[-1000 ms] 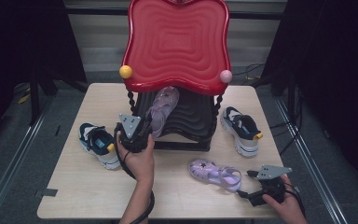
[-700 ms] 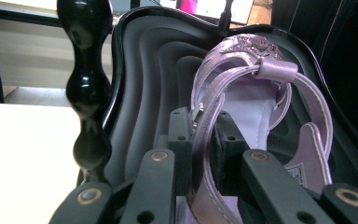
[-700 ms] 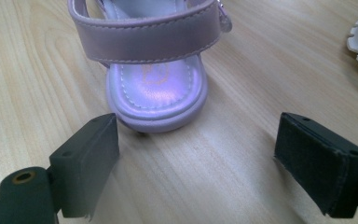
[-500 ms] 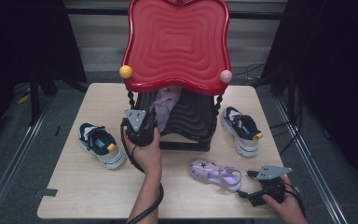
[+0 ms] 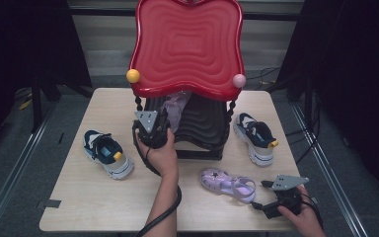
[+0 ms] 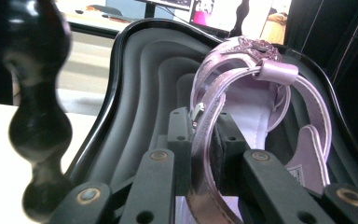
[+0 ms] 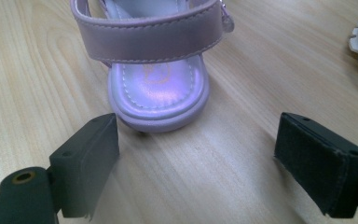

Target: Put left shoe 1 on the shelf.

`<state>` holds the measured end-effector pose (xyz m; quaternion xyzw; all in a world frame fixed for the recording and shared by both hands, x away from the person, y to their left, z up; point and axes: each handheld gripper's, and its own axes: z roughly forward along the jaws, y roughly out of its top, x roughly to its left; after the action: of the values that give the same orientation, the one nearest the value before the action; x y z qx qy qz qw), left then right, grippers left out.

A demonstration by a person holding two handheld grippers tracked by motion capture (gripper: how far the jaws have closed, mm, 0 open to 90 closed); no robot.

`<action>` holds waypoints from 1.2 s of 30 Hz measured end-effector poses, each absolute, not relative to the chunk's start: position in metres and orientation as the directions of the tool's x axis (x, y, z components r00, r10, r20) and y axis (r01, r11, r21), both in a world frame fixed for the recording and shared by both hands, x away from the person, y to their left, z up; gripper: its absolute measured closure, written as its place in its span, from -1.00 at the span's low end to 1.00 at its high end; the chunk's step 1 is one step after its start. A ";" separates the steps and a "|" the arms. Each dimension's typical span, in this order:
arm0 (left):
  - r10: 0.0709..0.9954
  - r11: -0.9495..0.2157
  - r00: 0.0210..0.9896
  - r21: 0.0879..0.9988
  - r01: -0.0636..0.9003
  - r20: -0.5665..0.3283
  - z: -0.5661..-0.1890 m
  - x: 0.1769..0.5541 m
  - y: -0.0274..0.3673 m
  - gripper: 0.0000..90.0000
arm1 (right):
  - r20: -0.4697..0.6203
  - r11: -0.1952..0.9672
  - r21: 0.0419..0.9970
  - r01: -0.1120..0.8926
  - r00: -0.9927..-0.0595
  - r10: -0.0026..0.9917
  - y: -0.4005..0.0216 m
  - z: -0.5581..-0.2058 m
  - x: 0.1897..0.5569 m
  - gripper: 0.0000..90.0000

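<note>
The table (image 5: 79, 207) carries a two-tier stand in its far middle: a red wavy top (image 5: 186, 44) on beaded black posts, with a yellow ball (image 5: 133, 76) and a pink ball (image 5: 239, 80) at its front corners, and a black ribbed shelf (image 5: 202, 123) below.

Two navy and white sneakers lie on the table, one (image 5: 107, 153) left of the stand, the other (image 5: 255, 138) right of it.

A lilac sandal (image 5: 227, 183) lies on the table in front of the stand, between the two hands. A second sandal (image 6: 242, 116) sits on the black shelf under the red top, its strap standing up.

The left claw (image 5: 164, 124) reaches in at the shelf's left front; in the left gripper view its jaws are clamped on that second sandal's strap.

The right claw (image 5: 265, 197) rests low at the table's near right corner, just beside the first sandal's heel. In the right gripper view its jaws stand wide apart with the heel (image 7: 158, 98) just ahead of them, not touching.
</note>
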<state>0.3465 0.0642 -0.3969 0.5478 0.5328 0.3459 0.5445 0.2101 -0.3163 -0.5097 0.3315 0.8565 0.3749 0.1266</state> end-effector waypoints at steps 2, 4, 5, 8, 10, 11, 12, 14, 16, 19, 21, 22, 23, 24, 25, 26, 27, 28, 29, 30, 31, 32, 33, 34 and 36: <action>0.960 0.168 0.186 0.963 0.212 -0.208 -0.398 0.348 0.062 0.77 | 0.034 0.498 0.724 0.477 -0.746 0.665 -0.316 -0.510 0.210 -0.71; 0.961 0.175 0.176 0.962 0.207 -0.213 -0.400 0.350 0.061 0.77 | 0.034 0.499 0.725 0.475 -0.747 0.663 -0.316 -0.510 0.210 -0.71; 0.960 0.185 0.171 0.960 0.209 -0.223 -0.401 0.352 0.061 0.77 | 0.032 0.499 0.725 0.474 -0.747 0.664 -0.316 -0.510 0.210 -0.71; 0.960 0.191 0.165 0.960 0.205 -0.226 -0.402 0.353 0.060 0.77 | 0.034 0.499 0.725 0.475 -0.748 0.662 -0.316 -0.510 0.210 -0.71; 0.960 0.195 0.162 0.960 0.202 -0.229 -0.402 0.354 0.058 0.77 | 0.034 0.499 0.725 0.475 -0.748 0.662 -0.316 -0.510 0.210 -0.71; 0.958 0.203 0.162 0.959 0.200 -0.236 -0.402 0.356 0.057 0.77 | 0.034 0.499 0.725 0.475 -0.748 0.662 -0.316 -0.510 0.210 -0.71; 0.957 0.211 0.158 0.958 0.194 -0.242 -0.401 0.356 0.057 0.77 | 0.034 0.499 0.725 0.475 -0.748 0.662 -0.316 -0.510 0.210 -0.71; 0.957 0.216 0.152 0.958 0.190 -0.246 -0.400 0.358 0.055 0.76 | 0.034 0.499 0.725 0.475 -0.748 0.662 -0.316 -0.510 0.210 -0.71; 0.956 0.224 0.148 0.957 0.185 -0.252 -0.400 0.359 0.055 0.76 | 0.034 0.500 0.725 0.475 -0.749 0.662 -0.316 -0.510 0.210 -0.71; 0.956 0.232 0.139 0.955 0.185 -0.259 -0.400 0.362 0.053 0.76 | 0.034 0.500 0.725 0.475 -0.749 0.662 -0.316 -0.510 0.210 -0.71; 0.953 0.250 0.127 0.949 0.191 -0.276 -0.404 0.364 0.050 0.76 | 0.033 0.500 0.725 0.474 -0.749 0.662 -0.316 -0.510 0.210 -0.71; 0.953 0.250 0.127 0.949 0.191 -0.276 -0.404 0.364 0.050 0.76 | 0.033 0.500 0.725 0.474 -0.749 0.662 -0.316 -0.510 0.210 -0.71; 0.953 0.258 0.115 0.948 0.188 -0.282 -0.406 0.365 0.048 0.75 | 0.034 0.500 0.725 0.475 -0.749 0.662 -0.316 -0.510 0.210 -0.71; 0.953 0.258 0.115 0.948 0.188 -0.282 -0.406 0.365 0.048 0.75 | 0.034 0.500 0.725 0.475 -0.749 0.662 -0.316 -0.510 0.210 -0.71; 0.950 0.268 0.112 0.945 0.187 -0.291 -0.407 0.366 0.047 0.75 | 0.034 0.499 0.725 0.475 -0.749 0.662 -0.316 -0.510 0.210 -0.71; 0.951 0.265 0.108 0.946 0.189 -0.288 -0.408 0.366 0.047 0.74 | 0.034 0.500 0.724 0.475 -0.749 0.662 -0.316 -0.510 0.210 -0.71; 0.953 0.263 0.104 0.946 0.187 -0.286 -0.409 0.367 0.046 0.74 | 0.034 0.500 0.724 0.475 -0.749 0.661 -0.316 -0.510 0.210 -0.71; 0.953 0.262 0.103 0.944 0.201 -0.286 -0.410 0.367 0.046 0.74 | 0.034 0.500 0.724 0.475 -0.749 0.661 -0.316 -0.510 0.210 -0.71; 0.950 0.271 0.102 0.941 0.202 -0.295 -0.411 0.367 0.045 0.73 | 0.034 0.500 0.725 0.474 -0.750 0.661 -0.316 -0.510 0.210 -0.71; 0.947 0.281 0.100 0.939 0.197 -0.305 -0.413 0.367 0.044 0.72 | 0.035 0.500 0.724 0.474 -0.750 0.661 -0.316 -0.510 0.210 -0.71; 0.947 0.281 0.100 0.939 0.197 -0.305 -0.413 0.367 0.044 0.71 | 0.035 0.500 0.724 0.474 -0.750 0.661 -0.316 -0.510 0.210 -0.71; 0.950 0.271 0.102 0.943 0.195 -0.294 -0.414 0.366 0.043 0.70 | 0.034 0.501 0.724 0.474 -0.750 0.660 -0.316 -0.510 0.210 -0.71; 0.949 0.271 0.109 0.943 0.195 -0.296 -0.414 0.366 0.042 0.69 | 0.034 0.501 0.724 0.474 -0.750 0.660 -0.316 -0.510 0.210 -0.71; 0.951 0.261 0.113 0.945 0.197 -0.286 -0.415 0.365 0.042 0.66 | 0.034 0.501 0.724 0.474 -0.751 0.660 -0.316 -0.510 0.210 -0.71; 0.952 0.255 0.121 0.946 0.199 -0.282 -0.414 0.364 0.042 0.64 | 0.034 0.502 0.724 0.473 -0.751 0.660 -0.316 -0.510 0.210 -0.71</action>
<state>0.3641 0.0415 -0.4144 0.5059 0.5684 0.3414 0.5516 0.2096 -0.3161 -0.5096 0.3303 0.8575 0.3743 0.1246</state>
